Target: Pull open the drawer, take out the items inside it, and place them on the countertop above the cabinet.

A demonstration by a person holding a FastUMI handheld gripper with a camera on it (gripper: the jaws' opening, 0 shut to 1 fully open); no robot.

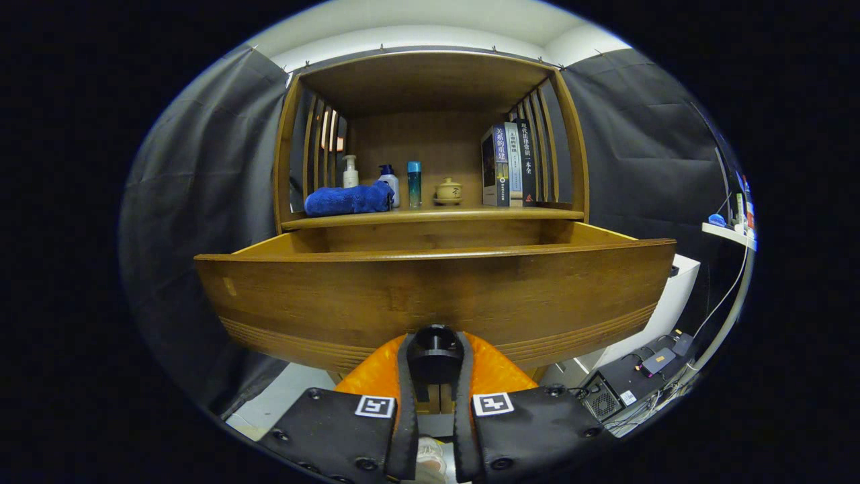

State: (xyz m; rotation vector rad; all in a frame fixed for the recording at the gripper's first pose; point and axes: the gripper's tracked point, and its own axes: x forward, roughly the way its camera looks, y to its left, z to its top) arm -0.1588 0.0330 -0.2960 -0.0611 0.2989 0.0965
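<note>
The wooden drawer (430,289) stands pulled out of the cabinet, its broad front panel just ahead of my fingers. Its black round knob (435,348) sits low on the middle of that panel. My gripper (435,363) is shut on the knob, one finger pressing on each side. The front panel hides the drawer's inside, so I cannot tell what lies in it. Above the drawer is the countertop (463,215) with a folded blue towel (348,199) at its left.
On the countertop behind the towel stand a white pump bottle (350,172), a blue-capped bottle (389,183), a blue cylinder (414,183), a small ceramic jar (448,191) and several upright books (508,163). Right of the drawer are a white box (665,302) and black electronics (638,383) with cables.
</note>
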